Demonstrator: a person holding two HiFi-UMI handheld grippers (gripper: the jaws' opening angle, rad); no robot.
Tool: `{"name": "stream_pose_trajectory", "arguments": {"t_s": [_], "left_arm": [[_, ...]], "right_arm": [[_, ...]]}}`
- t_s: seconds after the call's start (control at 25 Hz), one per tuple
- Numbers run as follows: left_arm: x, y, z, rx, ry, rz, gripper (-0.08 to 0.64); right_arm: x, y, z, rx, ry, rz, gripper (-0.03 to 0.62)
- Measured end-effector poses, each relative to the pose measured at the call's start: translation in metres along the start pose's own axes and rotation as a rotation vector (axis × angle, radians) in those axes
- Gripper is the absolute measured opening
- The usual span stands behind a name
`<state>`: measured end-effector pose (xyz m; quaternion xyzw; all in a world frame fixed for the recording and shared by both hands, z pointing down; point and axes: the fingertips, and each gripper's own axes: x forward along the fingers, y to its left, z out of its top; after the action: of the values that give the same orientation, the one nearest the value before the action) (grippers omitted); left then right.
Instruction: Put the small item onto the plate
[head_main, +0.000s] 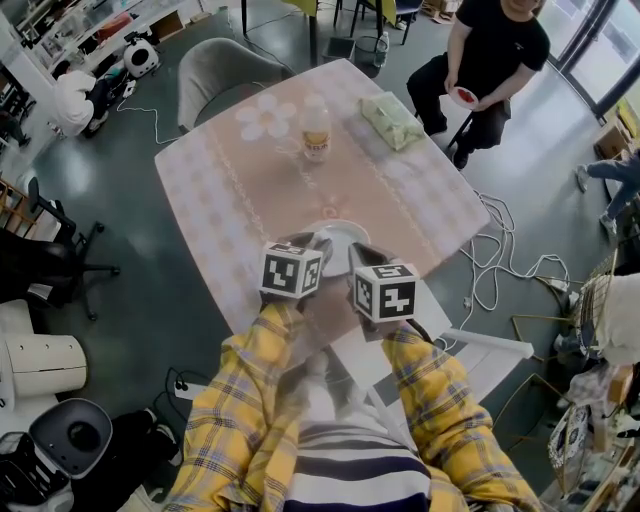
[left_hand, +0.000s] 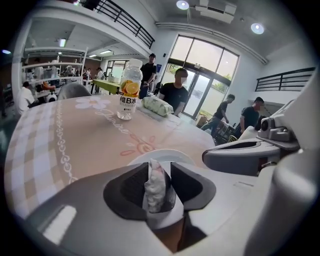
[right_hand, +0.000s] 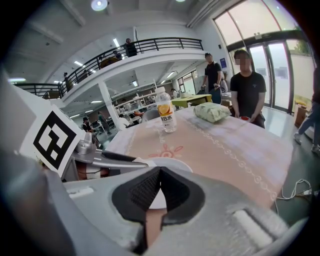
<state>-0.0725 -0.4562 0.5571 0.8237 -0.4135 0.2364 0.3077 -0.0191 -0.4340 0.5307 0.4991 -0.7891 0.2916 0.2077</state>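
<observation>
A small white crinkled item (left_hand: 155, 187) stands upright between the jaws of my left gripper (left_hand: 159, 167), over the near part of the white plate (left_hand: 160, 152). The pads sit close on both sides; a narrow gap shows at the right pad, so the gripper is open around the item. In the head view both grippers hang over the plate (head_main: 340, 232) at the table's near edge, left gripper (head_main: 318, 240) beside right gripper (head_main: 355, 255). My right gripper (right_hand: 160, 170) is shut with nothing in it, and the plate (right_hand: 172, 164) lies just beyond its tips.
A drink bottle (head_main: 316, 128) stands mid-table on the pink patterned cloth (head_main: 230, 190). A green packet (head_main: 392, 120) lies at the far right. A person in black (head_main: 490, 50) sits beyond the table, and a grey chair (head_main: 220, 70) is at its far left.
</observation>
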Motion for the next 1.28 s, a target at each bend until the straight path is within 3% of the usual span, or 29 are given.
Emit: {"name": "stream_pose_trajectory", "arguments": {"t_s": [0.12, 0.28, 0.48, 0.52, 0.68, 0.8, 1.08, 1.28], "left_arm": [[0.001, 0.004, -0.005, 0.028, 0.001, 0.033, 0.182], [0.003, 0.005, -0.012, 0.01, -0.023, 0.05, 0.221], [-0.009, 0.011, 0.003, 0.034, -0.163, 0.127, 0.258], [-0.013, 0.009, 0.007, 0.04, -0.188, 0.122, 0.25], [-0.024, -0.011, 0.012, 0.052, -0.237, 0.06, 0.091], [-0.032, -0.024, 0.009, 0.046, -0.249, 0.041, 0.043], [-0.059, -0.048, 0.006, 0.015, -0.326, 0.025, 0.003], [-0.081, -0.072, 0.004, 0.043, -0.367, 0.014, 0.003]], "right_arm": [[0.001, 0.0, 0.0, -0.004, 0.001, -0.003, -0.003], [0.001, 0.001, -0.003, -0.002, 0.008, -0.003, -0.003], [0.001, 0.004, -0.004, 0.005, 0.012, 0.007, -0.003], [0.001, 0.003, -0.004, 0.005, 0.011, 0.006, -0.003], [-0.002, 0.005, -0.006, 0.002, 0.01, 0.005, -0.003], [-0.007, 0.011, -0.006, 0.001, 0.006, 0.018, -0.003], [-0.03, 0.02, -0.003, -0.012, -0.032, 0.04, -0.003], [-0.055, 0.031, 0.0, -0.033, -0.07, 0.064, -0.003]]}}
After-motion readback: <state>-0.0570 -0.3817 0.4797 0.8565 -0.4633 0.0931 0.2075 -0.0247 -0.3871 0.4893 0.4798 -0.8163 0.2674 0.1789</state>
